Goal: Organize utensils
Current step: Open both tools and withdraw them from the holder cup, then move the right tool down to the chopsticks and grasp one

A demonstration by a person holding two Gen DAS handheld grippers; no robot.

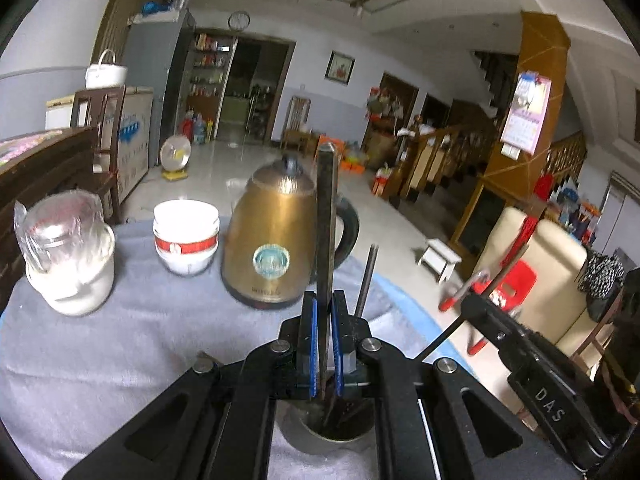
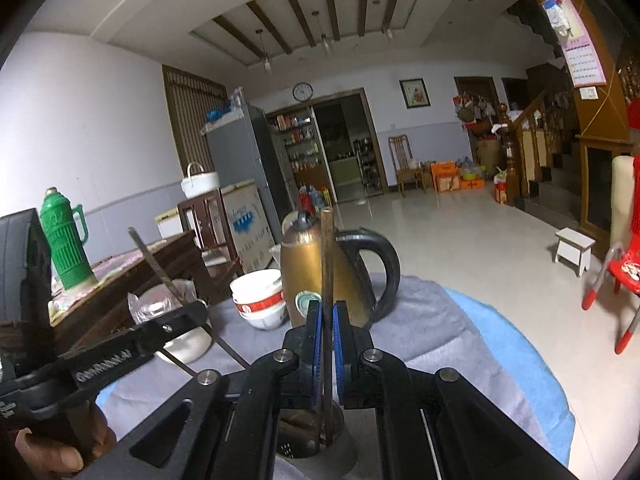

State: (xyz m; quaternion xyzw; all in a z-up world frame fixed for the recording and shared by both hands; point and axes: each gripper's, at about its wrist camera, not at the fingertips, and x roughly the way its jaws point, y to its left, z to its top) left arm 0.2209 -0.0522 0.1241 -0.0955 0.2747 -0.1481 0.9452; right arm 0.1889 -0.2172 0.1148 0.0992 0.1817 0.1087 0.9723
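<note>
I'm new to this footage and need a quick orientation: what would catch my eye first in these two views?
Front and centre, each gripper is clamped on an upright chopstick: the left gripper on a dark chopstick, the right gripper on a brown chopstick, their lower ends in a metal holder below. Behind them on the grey cloth stands a golden kettle, with stacked white bowls to its left.

Both wrist cameras look forward and slightly down, close over the grey-clothed bench [image 1: 120,344], sharing the brass-coloured metal kettle [image 1: 276,240] and white stacked bowls [image 2: 260,296] beyond.
</note>
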